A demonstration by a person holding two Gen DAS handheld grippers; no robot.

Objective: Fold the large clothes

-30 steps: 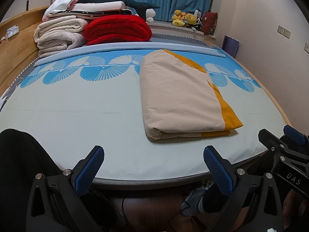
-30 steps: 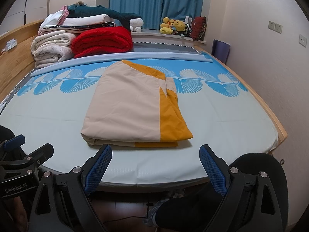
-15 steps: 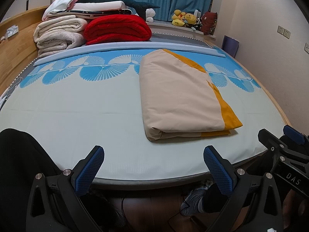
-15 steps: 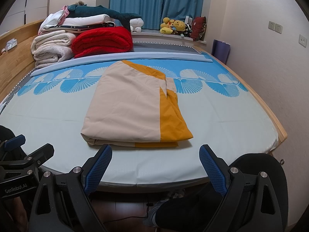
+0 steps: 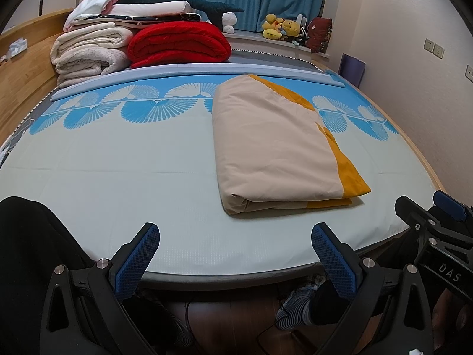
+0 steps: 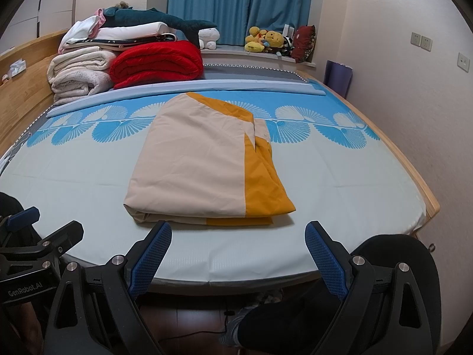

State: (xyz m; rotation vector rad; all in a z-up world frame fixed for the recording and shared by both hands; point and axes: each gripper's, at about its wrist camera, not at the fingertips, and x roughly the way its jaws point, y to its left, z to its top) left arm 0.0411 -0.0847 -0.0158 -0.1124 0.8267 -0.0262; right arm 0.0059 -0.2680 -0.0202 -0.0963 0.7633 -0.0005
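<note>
Left wrist view: nothing has shifted over the last second; the left claw (image 5: 235,261) still hangs wide open and empty off the near edge of the bed (image 5: 118,183), with the folded beige-and-orange cloth (image 5: 275,151) lying flat ahead to its right. Right wrist view: the right claw (image 6: 238,259) is equally open and empty, the cloth's near fold just beyond it. The fold looks finished.

Bedroom: wooden-framed bed (image 6: 425,189) under pale sheet (image 5: 118,183) with blue fan-pattern band; blue curtains (image 6: 236,3) at far wall; cream walls (image 6: 414,94), wall sockets (image 6: 421,41); dark wood floor (image 5: 230,322).
</note>
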